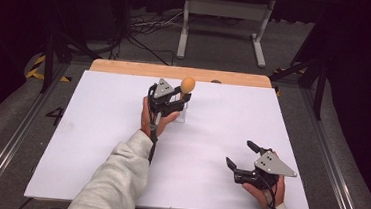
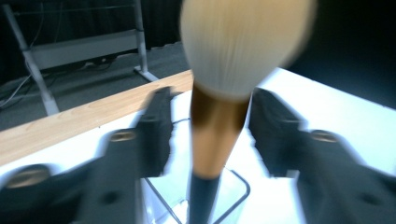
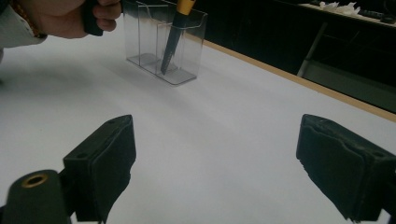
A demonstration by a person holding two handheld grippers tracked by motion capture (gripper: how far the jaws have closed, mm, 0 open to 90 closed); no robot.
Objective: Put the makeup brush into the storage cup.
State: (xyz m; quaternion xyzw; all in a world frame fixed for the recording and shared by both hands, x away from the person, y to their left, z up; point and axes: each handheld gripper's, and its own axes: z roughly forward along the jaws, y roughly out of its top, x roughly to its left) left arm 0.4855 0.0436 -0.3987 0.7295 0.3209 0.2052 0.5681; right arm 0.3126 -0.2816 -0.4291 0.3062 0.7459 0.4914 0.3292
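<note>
One makeup brush point(image 2: 215, 126), cream bristles, gold ferrule, black handle, stands upright

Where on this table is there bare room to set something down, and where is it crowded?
Free: the white sheet left of the sleeve, the wide stretch between the holder and the right gripper, and the far right corner. Crowded: the far middle, where the left gripper flanks the brush standing in the holder.

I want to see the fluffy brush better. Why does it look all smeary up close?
In the left gripper view the brush sits very near the lens, so it and the jaws beside it blur. The right gripper view shows the clear holder sharply. The high view is dim around the bright white table.
</note>
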